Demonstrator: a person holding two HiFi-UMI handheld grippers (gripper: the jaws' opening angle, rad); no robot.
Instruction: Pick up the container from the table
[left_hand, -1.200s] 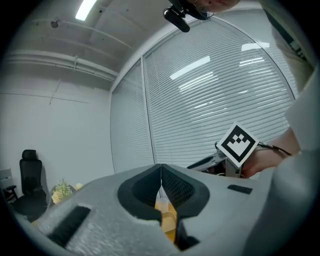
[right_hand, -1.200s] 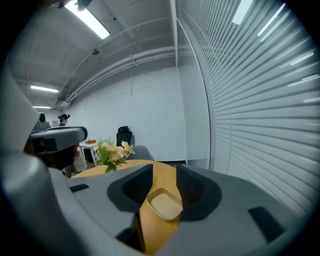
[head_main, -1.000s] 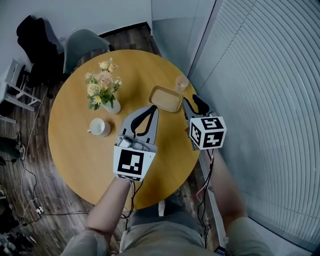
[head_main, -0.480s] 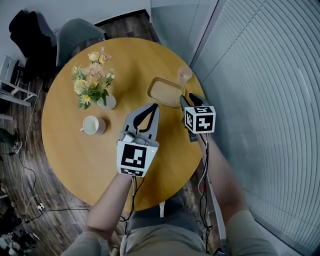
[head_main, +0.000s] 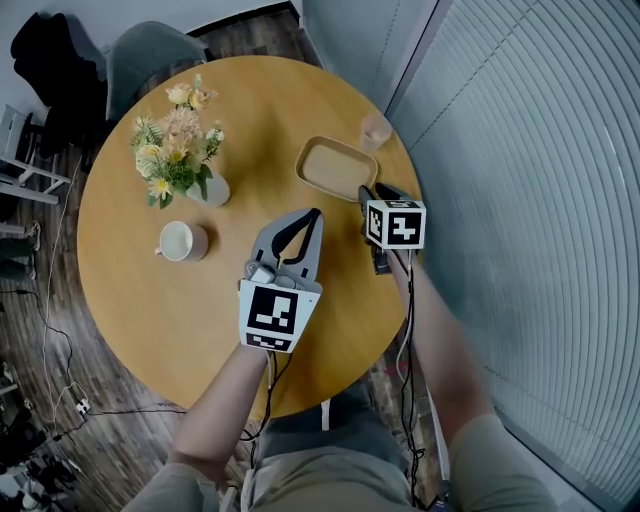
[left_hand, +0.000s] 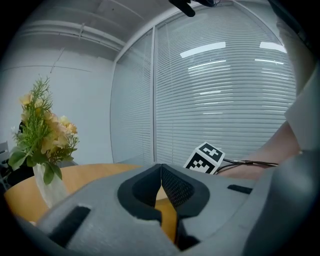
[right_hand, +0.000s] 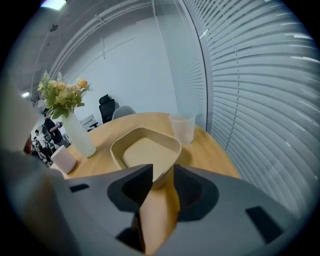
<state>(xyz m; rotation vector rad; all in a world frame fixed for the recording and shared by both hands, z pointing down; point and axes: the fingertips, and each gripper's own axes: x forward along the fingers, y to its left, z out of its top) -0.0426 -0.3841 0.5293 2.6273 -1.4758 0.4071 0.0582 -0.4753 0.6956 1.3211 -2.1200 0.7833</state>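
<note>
Right gripper (right_hand: 162, 172): jaws were spread with nothing between them. The near rim of the tan container (right_hand: 145, 149) lay just ahead of the tips; contact could not be judged. The container sat flat on the round table (head_main: 200, 310). A clear cup (right_hand: 183, 127) stood beyond it, slightly to that gripper's right.

Left gripper (left_hand: 161, 167): jaw tips were pressed together, empty. The flower vase (left_hand: 47, 182) was ahead to its left and the marker cube (left_hand: 206, 157) of the right gripper ahead to its right.
</note>
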